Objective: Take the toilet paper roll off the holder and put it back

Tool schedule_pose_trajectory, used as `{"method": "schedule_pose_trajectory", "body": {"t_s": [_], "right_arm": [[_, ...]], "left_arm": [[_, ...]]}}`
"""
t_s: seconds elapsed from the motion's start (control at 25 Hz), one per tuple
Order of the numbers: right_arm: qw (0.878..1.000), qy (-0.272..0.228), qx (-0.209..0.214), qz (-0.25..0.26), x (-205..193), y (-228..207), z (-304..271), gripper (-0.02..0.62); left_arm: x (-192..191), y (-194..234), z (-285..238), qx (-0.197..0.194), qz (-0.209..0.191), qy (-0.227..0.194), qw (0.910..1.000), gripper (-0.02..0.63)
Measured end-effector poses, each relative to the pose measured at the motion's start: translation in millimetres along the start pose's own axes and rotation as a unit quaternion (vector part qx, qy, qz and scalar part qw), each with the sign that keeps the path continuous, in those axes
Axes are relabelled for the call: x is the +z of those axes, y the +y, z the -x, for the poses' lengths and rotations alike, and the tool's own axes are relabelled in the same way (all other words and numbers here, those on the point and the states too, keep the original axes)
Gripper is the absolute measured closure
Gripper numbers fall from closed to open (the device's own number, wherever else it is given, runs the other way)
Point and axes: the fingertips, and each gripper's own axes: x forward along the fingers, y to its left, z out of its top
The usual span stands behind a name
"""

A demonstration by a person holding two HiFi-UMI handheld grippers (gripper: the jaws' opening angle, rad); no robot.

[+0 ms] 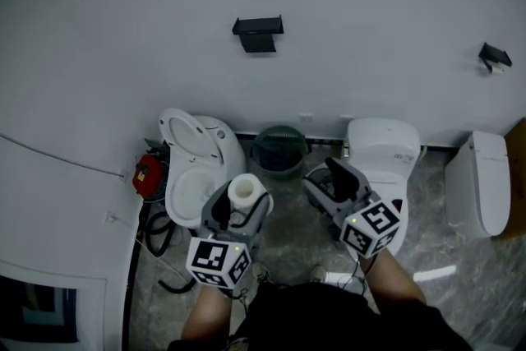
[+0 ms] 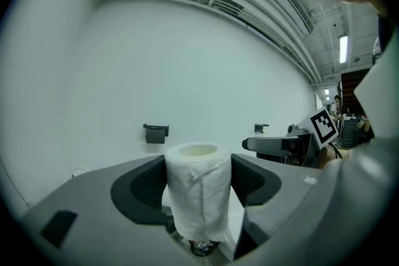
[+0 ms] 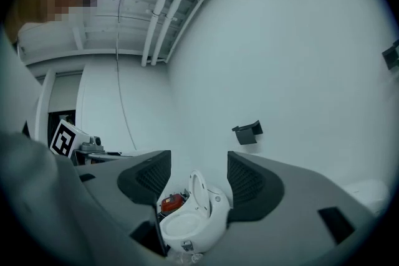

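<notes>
A red thing [image 1: 149,174] sits at the far left, well left of the bin [image 1: 279,150], with dark cables [image 1: 160,241] lying on the floor below it. An open toilet [image 1: 197,168] stands just left of the bin, lid up against the wall.

The left hand-held gripper [image 1: 243,201] hangs in front of the bin and a little to its left, over the open toilet's edge. Its jaws stand wide and pinch the roll [image 1: 246,190] upright between the pads, one pad on each side of the paper and the core's open end facing up. The roll is in the air, off the holder [image 1: 257,33], which is a dark bracket on the wall straight above the bin and well apart from the roll.

The right hand-held gripper [image 1: 330,183] hangs in front of the bin and to its right. Its jaws are spread with no thing between the pads; its own view looks past them to the open toilet and the red thing.

A second toilet [image 1: 382,152] stands right of the bin, lid down, and a third toilet [image 1: 482,181] stands far right of it. A second holder [image 1: 495,56] is on the wall high to the bin's far right.

Counted: three toilets, two holders, one bin, one roll, two grippers.
</notes>
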Motion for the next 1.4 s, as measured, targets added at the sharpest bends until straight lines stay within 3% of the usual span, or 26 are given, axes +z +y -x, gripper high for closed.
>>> {"method": "schedule_pose_trajectory", "body": {"t_s": [0.36, 0.68, 1.0, 1.4], "right_arm": [[1.0, 0.012, 0.022, 0.012, -20, 70, -37, 0.328], [1.0, 0.013, 0.001, 0.021, -40, 137, -86, 0.325], [0.999, 0.012, -0.03, 0.028, -51, 166, -108, 0.324], [0.999, 0.017, -0.036, 0.032, -57, 180, -122, 0.322]], "left_arm": [[-9, 54, 62, 0.022, 0.014, -0.01, 0.9996, 0.304], [-14, 125, 106, -0.002, 0.021, -0.017, 0.9996, 0.304], [-18, 163, 121, -0.031, 0.027, -0.022, 0.9989, 0.304], [-21, 185, 128, -0.034, 0.036, -0.026, 0.9985, 0.304]]}}
